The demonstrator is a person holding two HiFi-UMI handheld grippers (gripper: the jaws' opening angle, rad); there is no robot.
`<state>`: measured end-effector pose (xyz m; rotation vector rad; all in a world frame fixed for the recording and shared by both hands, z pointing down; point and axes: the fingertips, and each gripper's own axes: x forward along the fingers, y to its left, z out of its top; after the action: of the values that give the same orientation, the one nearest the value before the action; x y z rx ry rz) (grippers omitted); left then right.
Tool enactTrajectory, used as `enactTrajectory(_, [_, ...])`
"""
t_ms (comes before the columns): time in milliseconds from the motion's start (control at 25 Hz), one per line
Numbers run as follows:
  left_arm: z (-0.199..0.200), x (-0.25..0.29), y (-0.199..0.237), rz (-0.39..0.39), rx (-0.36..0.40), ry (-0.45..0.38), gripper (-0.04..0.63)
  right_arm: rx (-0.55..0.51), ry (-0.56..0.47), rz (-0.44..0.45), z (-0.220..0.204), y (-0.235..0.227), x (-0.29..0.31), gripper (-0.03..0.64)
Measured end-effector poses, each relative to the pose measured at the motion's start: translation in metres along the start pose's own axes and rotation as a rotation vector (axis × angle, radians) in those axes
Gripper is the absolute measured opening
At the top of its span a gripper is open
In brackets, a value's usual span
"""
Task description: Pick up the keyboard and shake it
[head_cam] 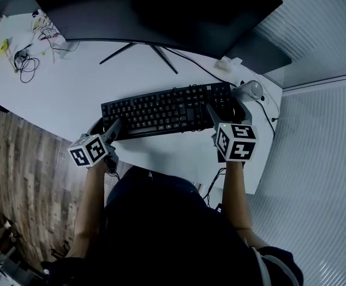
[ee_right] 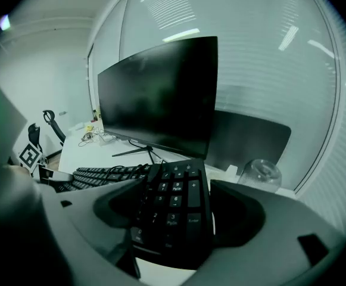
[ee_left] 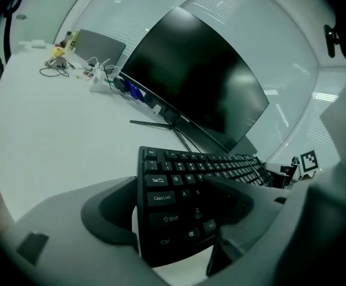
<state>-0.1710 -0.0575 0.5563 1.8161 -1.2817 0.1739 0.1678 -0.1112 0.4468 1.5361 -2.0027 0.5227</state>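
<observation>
A black keyboard [head_cam: 167, 109] lies across the white desk [head_cam: 71, 94] in front of the monitor. My left gripper [head_cam: 110, 127] is at its left end. In the left gripper view the Tab, Caps Lock and Shift end of the keyboard [ee_left: 184, 186] sits between the wide jaws of that gripper [ee_left: 173, 207], with a thin white gap beside the left jaw. My right gripper [head_cam: 226, 109] is at the number-pad end. In the right gripper view that end of the keyboard [ee_right: 175, 201] lies between the spread jaws of the gripper [ee_right: 181, 210].
A large dark monitor [head_cam: 155, 11] on a thin-legged stand is just behind the keyboard. A rounded clear object [head_cam: 250, 90] sits past the keyboard's right end, near the desk's edge. Tangled cables [head_cam: 27, 61] and small items lie far left. The floor is wooden below left.
</observation>
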Motion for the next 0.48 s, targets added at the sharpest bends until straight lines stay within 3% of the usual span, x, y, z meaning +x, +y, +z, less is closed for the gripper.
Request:
enactTrajectory(280, [0.021,-0.004,0.024,0.093,0.143,0.015,0.345,0.194,-0.021,0.102,-0.05,0.012,0.052,0.348])
enactTrajectory(480, [0.016,0.014,0.045,0.123,0.171,0.063,0.345,0.242,0.002,0.12,-0.075,0.015,0.087,0.347])
